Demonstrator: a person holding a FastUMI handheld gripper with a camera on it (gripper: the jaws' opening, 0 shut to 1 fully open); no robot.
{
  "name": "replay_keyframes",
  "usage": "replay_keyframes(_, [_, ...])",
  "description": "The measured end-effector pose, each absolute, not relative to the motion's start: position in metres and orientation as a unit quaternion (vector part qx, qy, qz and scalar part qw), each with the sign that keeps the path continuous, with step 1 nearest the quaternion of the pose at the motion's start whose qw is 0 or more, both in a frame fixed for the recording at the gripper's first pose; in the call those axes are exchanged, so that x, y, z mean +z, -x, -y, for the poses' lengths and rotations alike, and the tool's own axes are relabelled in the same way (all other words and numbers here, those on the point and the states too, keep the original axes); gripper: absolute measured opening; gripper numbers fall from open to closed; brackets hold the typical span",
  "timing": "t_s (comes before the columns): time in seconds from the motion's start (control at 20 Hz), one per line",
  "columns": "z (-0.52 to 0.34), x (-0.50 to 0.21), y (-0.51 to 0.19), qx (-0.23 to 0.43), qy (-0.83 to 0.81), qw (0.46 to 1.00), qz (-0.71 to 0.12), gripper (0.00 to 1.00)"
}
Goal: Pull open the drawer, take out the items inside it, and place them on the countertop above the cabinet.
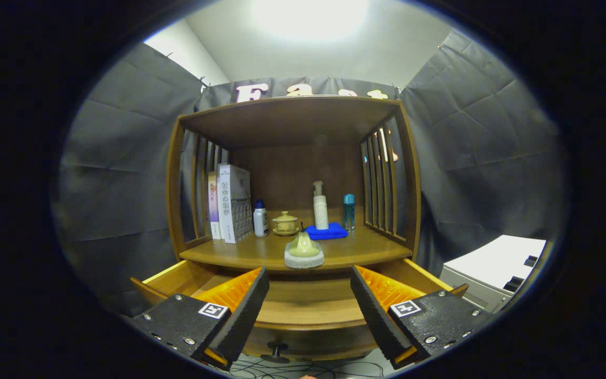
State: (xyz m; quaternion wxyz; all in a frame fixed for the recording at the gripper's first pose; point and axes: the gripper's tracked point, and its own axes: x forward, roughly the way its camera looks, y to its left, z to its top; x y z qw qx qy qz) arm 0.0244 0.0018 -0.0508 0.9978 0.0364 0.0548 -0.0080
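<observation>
**Fingers wide over an open drawer, one item up on the counter**

Fingers (240, 310) of the gripper (308, 310) sit nearest, spread wide with nothing between them, their black ribbed pads angled over the drawer.

Cabinet (292, 131): a wooden shelf unit with slatted sides and a roof, standing against the dark cloth wall. Its countertop (366, 247) lies just beyond the fingers.

Drawer (303, 308): pulled out below the countertop, its front rail running between the fingers and its knob (276, 350) showing underneath. The inside floor is mostly hidden by the fingers, so I cannot tell whether anything is left in it.

Books (232, 202) stand at the left of the countertop. A blue cloth (326, 231) lies toward the back with a pump bottle (320, 208) on it, a blue bottle (349, 210) to its right. A white bottle (260, 218) and a lidded cup (285, 222) stand beside the books.

Figurine (303, 251): a pale green piece on a white base, at the countertop's front edge, just ahead of the fingers. It looks glazed, so probably hard, smooth and breakable, and light enough for one grip. The base looks the safest hold, low and across its sides, with gentle pressure, since the rounded top would likely slip.
</observation>
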Motion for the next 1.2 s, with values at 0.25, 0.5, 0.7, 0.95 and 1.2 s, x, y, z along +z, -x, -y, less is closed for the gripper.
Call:
replay_keyframes(0.25, [-0.007, -0.077, 0.000, 0.008, -0.013, 0.997, -0.073, 0.96])
replay_keyframes(0.5, [-0.016, -0.099, 0.009, 0.019, -0.003, 0.996, -0.087, 0.96])
replay_keyframes(0.7, [-0.022, -0.113, 0.009, 0.020, 0.005, 0.995, -0.095, 0.97])
replay_keyframes(0.95, [-0.033, -0.143, 0.010, 0.028, -0.016, 0.992, -0.120, 0.97])
replay_keyframes(1.2, [-0.046, -0.171, 0.003, 0.033, -0.020, 0.987, -0.153, 0.97])
